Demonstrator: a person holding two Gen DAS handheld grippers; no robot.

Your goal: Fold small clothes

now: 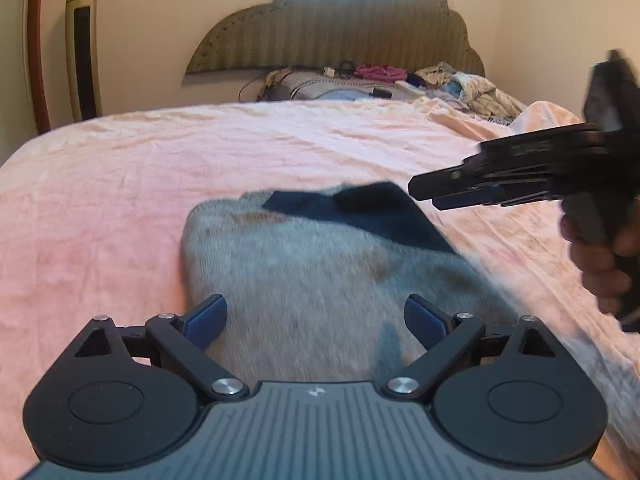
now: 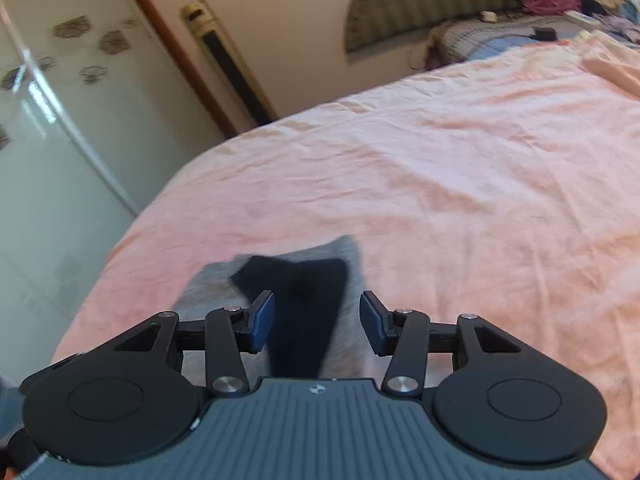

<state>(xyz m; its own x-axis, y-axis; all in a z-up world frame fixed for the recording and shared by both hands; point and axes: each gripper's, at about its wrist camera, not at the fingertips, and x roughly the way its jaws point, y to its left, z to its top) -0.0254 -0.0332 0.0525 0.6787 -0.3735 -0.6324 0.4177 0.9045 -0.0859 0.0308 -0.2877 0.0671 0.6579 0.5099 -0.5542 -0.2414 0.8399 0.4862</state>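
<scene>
A small grey garment [image 1: 304,280] lies flat on the pink bedspread [image 1: 160,184], with a dark navy piece [image 1: 360,212] across its far end. My left gripper [image 1: 316,320] hovers over the garment's near part, open, with nothing between its blue pads [image 1: 204,324]. My right gripper [image 1: 428,192] reaches in from the right, just above the dark piece, held by a hand [image 1: 600,264]. In the right wrist view the right gripper [image 2: 317,320] is open above the dark piece [image 2: 304,312] and grey cloth [image 2: 208,292], and its pads touch neither.
Loose clothes and small items [image 1: 400,80] are piled at the head of the bed under the padded headboard [image 1: 340,28]. A tall gold tower unit [image 1: 82,44] stands by the wall on the left, beside a pale wardrobe door [image 2: 48,120]. The bed's edge [image 2: 132,232] curves at the left.
</scene>
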